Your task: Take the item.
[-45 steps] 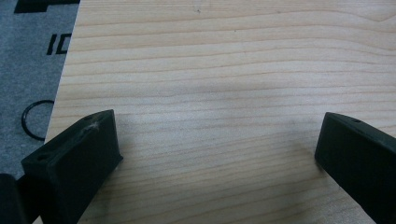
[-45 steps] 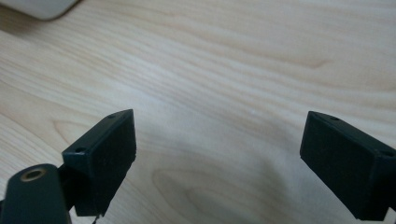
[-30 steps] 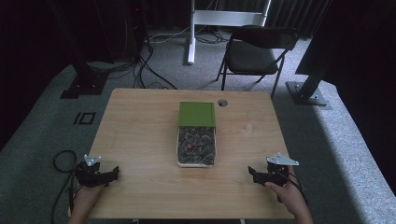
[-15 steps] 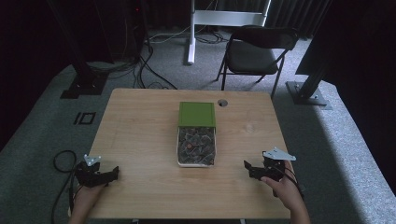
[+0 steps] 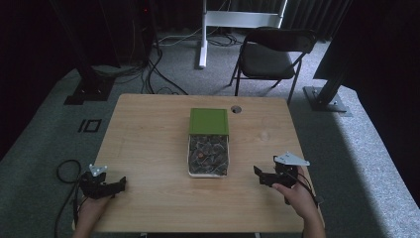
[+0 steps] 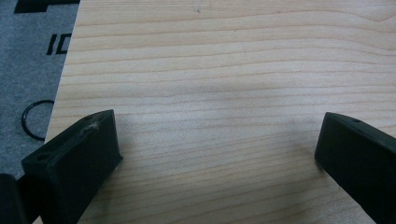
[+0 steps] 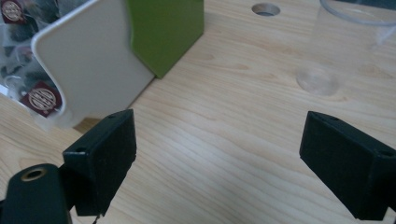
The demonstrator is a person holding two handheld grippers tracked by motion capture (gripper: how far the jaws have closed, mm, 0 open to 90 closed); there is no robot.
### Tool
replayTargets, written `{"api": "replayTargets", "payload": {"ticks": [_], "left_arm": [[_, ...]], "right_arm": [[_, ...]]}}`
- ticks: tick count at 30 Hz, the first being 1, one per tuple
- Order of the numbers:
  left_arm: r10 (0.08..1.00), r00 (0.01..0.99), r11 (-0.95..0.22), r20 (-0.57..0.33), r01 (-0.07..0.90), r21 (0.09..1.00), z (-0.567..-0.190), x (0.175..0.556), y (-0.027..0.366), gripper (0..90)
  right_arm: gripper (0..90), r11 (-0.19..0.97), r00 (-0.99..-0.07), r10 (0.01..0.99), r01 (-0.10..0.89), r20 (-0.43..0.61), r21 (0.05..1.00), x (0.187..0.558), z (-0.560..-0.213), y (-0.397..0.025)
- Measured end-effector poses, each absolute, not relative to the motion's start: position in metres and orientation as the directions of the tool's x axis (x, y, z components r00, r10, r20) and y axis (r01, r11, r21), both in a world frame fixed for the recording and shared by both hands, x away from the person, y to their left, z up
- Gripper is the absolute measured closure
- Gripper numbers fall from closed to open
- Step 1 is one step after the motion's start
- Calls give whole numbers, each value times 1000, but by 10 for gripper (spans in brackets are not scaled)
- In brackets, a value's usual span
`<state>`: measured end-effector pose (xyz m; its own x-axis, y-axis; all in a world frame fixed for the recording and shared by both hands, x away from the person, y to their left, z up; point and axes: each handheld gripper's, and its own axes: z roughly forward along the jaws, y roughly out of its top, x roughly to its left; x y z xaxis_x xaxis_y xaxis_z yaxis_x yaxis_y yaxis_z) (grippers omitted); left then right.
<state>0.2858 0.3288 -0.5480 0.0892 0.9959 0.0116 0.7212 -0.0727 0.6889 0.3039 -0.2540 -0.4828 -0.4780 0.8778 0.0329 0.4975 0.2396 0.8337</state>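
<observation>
Ahead and to the left of the right hand-held gripper [image 5: 268, 177], in the high view, sits the open box [image 5: 208, 156] of tea bags at mid-bench, its green lid [image 5: 209, 121] lying flat just beyond it so the contents are free to reach from above. That hand-held gripper is raised off the bench [image 5: 148, 139] and turned toward the box, jaws apart and empty. The left hand-held gripper [image 5: 115, 185] rests low at the near corner, well apart from the box, likely parked until needed.

Between the left hand-held gripper's jaws, in its own view, lies bare bench wood [image 6: 224, 93]; the jaws stand wide and hold nothing [image 6: 217, 154].

Just beyond the left jaw in the right gripper view rises the box's white wall [image 7: 88, 65], with sachets [image 7: 42, 98] showing past its rim and the lid [image 7: 166, 30] behind it. Farther off to the right stands a clear cup [image 7: 348, 42], upright, probably there to receive a bag. The jaws are spread wide with nothing between them [image 7: 217, 156], suited to an approach on the sachets.
</observation>
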Motion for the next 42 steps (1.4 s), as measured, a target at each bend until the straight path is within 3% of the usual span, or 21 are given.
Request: {"api": "replayTargets", "payload": {"ticks": [42], "left_arm": [[996,88,-72,11,721,689,-548,286,329,3]], "right_arm": [[112,277,-611,791,411,37,869,327,-454,-183]]}}
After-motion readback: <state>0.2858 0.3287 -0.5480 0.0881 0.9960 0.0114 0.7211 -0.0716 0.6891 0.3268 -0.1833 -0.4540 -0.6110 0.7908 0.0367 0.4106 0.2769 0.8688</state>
